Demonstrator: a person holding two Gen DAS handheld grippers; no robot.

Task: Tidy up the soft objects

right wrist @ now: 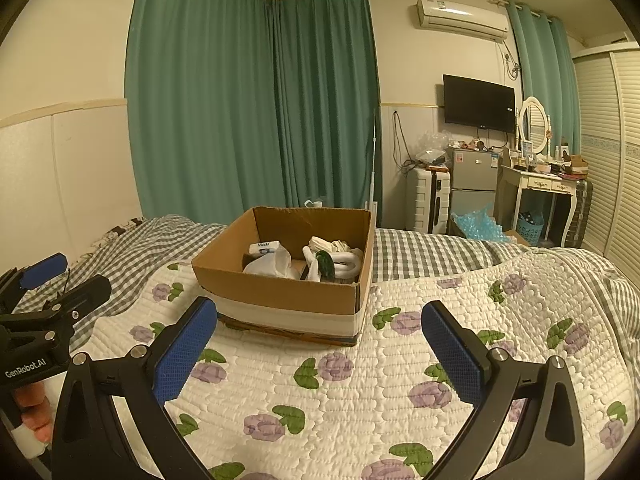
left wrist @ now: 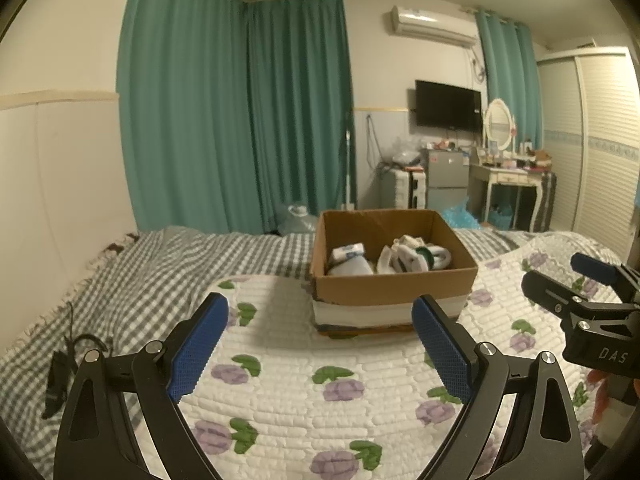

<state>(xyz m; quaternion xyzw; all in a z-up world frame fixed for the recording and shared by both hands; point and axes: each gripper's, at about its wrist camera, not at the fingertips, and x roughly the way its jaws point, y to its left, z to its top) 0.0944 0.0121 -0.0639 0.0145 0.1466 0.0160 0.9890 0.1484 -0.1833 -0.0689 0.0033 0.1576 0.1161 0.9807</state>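
At the bottom of each wrist view, the left gripper (left wrist: 320, 340) and right gripper (right wrist: 320, 344) are hovering spread wide, empty, over the floral quilt (left wrist: 304, 392). At frame centre, the cardboard box (left wrist: 394, 280) is holding white socks (left wrist: 412, 258).

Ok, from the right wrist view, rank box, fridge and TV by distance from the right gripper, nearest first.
1. Box, on the quilt just ahead of the right gripper.
2. Fridge, across the room, right.
3. TV, on the wall above the fridge.
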